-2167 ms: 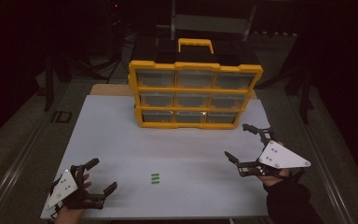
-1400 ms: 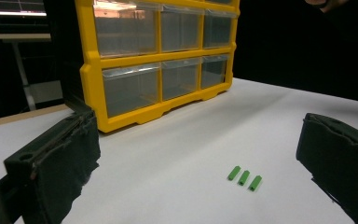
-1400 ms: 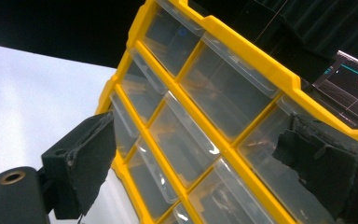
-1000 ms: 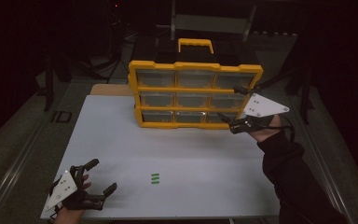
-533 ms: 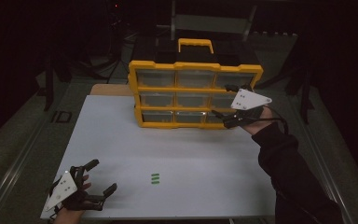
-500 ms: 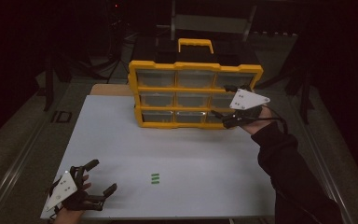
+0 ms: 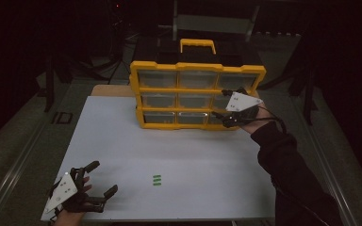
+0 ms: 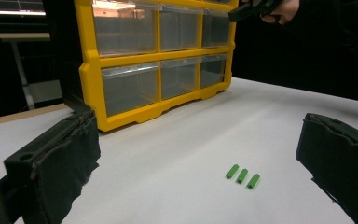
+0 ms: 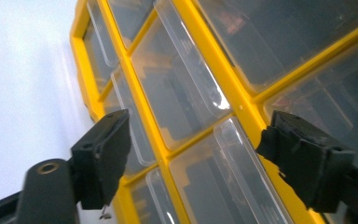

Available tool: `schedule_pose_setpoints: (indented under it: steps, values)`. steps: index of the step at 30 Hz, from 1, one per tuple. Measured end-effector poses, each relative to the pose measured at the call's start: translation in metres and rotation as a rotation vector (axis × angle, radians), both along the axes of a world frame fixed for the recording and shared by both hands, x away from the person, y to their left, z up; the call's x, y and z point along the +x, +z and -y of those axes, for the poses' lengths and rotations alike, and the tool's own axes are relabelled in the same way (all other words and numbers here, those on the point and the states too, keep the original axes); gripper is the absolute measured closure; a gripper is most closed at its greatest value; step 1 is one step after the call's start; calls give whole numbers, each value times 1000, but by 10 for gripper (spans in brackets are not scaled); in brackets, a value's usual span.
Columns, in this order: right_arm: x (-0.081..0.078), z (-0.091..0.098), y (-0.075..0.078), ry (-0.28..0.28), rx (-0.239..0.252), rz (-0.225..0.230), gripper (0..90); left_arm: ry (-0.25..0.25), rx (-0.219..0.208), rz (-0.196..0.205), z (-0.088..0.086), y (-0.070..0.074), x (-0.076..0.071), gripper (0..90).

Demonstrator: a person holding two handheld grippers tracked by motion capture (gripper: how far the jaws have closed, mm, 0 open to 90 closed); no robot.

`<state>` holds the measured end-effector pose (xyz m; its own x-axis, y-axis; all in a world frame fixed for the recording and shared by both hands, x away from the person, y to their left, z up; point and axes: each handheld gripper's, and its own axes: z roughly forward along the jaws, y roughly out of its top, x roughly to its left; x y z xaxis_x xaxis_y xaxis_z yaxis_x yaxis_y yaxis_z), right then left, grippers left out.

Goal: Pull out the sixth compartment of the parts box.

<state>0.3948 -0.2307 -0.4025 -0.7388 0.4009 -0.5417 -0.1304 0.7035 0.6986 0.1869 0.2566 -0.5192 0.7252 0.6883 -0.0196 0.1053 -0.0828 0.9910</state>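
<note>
A yellow drawer cabinet (image 7: 198, 88) with clear drawers stands at the back of the white table (image 7: 193, 150). My right gripper (image 7: 219, 103) is at its right column, over the middle and lower drawers. In the right gripper view the jaws have just been closing, and my right gripper (image 9: 193, 149) is open around a clear drawer front and a yellow bar of the cabinet (image 9: 151, 135), with the pads touching nothing. Three small green pieces (image 7: 156, 180) lie side by side near the table's front. My left gripper (image 7: 104, 177) rests open at the front left, the green pieces (image 8: 242, 176) ahead of it.
The cabinet has a yellow carry handle (image 7: 198, 44) on top. A wooden board edge (image 7: 111, 89) shows behind the table at the left. The room around the table is dark. The person's dark sleeve (image 7: 287, 165) crosses the table's right side.
My right gripper has moved a little left and down along the cabinet's right column, and its jaws have narrowed somewhat. The left gripper and the green pieces have stayed put.
</note>
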Motion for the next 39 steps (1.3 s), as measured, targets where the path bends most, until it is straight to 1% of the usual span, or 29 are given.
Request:
schedule_pose_setpoints:
  steps: [1,2,3,6,7,9,10,11,13,17,21,26,31,34,35,36,39]
  values:
    - [3,-1,-2,-1,-21,11,262,0,0,0,0,0,0,0]
    - [3,-1,-2,-1,-21,11,262,0,0,-1,0,0,0,0]
    - [3,-2,-2,-3,-33,20,282,0,0,-2,0,0,0,0]
    - [6,-2,-3,6,-49,30,337,-1,1,-2,0,0,0,0]
    - [7,-3,-4,13,-76,53,371,0,1,-2,0,0,-1,0]
    - [7,-3,-4,13,-76,53,371,0,1,-3,0,0,-1,0]
    - [8,-4,-4,15,-87,60,382,-1,1,-3,0,0,-1,0]
    - [9,-4,-5,15,-110,77,402,-2,1,-3,0,0,-1,0]
    - [10,-5,-5,16,-136,106,414,-2,2,-3,0,0,-1,0]
    - [10,-5,-7,43,-196,171,478,-3,2,-4,0,0,-1,0]
    - [10,-4,-8,61,-241,221,521,-3,2,-3,0,0,-1,0]
    - [9,-3,-10,89,-321,286,580,-4,2,-5,0,0,-1,0]
    - [8,-4,-12,102,-386,343,631,-5,1,-5,0,0,-1,0]
    - [8,-5,-13,101,-396,355,651,-6,3,-5,0,0,-1,0]
    - [9,-5,-14,101,-402,348,664,-6,3,-5,0,0,-1,0]
    - [9,-5,-15,103,-409,358,671,-7,3,-5,0,0,-1,0]
    - [10,-6,-16,92,-417,360,699,-6,2,-6,0,0,-1,0]
